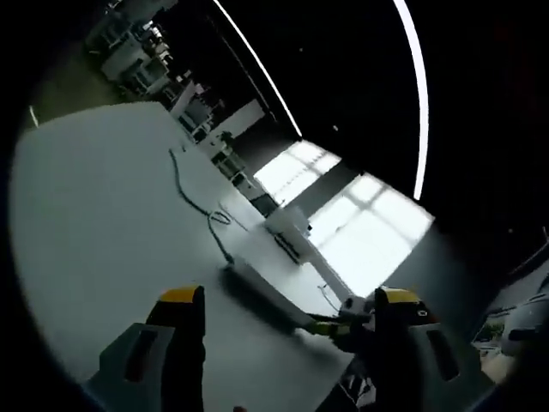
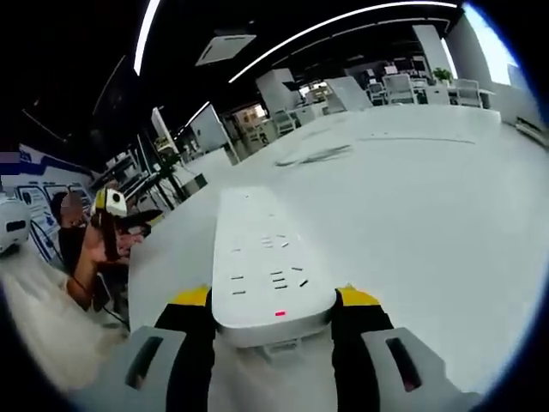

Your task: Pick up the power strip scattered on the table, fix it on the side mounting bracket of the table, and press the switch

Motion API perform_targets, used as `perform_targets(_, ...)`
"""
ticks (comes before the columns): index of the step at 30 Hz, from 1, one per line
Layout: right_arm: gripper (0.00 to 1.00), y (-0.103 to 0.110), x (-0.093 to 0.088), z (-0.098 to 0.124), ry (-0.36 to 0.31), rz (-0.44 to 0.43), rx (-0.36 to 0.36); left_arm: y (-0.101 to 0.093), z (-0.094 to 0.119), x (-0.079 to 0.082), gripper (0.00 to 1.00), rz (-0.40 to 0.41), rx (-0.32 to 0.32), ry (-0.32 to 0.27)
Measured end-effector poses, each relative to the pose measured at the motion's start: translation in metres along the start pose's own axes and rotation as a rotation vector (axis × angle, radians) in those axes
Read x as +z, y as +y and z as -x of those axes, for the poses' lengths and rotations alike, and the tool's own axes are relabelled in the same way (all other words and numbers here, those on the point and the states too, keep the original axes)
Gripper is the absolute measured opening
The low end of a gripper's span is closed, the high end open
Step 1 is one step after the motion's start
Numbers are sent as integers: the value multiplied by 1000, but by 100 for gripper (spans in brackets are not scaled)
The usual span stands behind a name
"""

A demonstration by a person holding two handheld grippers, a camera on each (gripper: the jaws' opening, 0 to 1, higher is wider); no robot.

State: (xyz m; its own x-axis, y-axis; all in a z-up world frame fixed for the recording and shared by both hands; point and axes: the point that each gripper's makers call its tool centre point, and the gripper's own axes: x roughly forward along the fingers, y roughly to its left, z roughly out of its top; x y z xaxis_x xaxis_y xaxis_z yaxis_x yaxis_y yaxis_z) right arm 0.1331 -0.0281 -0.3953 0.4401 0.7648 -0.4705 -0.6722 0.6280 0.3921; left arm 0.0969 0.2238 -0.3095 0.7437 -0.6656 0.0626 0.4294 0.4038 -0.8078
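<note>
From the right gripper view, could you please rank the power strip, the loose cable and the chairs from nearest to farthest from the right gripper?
1. Power strip, between the right gripper jaws.
2. Loose cable, mid-table, ahead.
3. Chairs, beyond the table's far edge, upper right.

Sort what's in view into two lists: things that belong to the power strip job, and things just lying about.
Job:
- power strip, white, between the right claw's jaws
- its cable trailing over the table
- left claw, open over the table

Lying about:
- white box near the table's edge
- desks and chairs in the background
</note>
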Motion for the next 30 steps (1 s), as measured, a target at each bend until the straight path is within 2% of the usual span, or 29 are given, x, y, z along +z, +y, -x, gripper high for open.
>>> perform_targets(6, 49, 4, -1, -1, -5, -16, -7, 4, -11, -9, 82, 83, 8, 43)
perform_targets(9, 49, 5, -1, -1, -6, -23, -11, 1, -19, -12, 81, 169, -3, 52)
perform_targets(16, 49, 8, -1, -3, -10, -31, -18, -7, -36, -20, 82, 293, -33, 85)
perform_targets(21, 49, 9, -2, -4, -13, -23, -25, -9, -50, -29, 84, 341, -34, 120)
perform_targets(30, 49, 11, -2, -5, -19, -21, -30, -11, -69, -39, 85, 409, -39, 143)
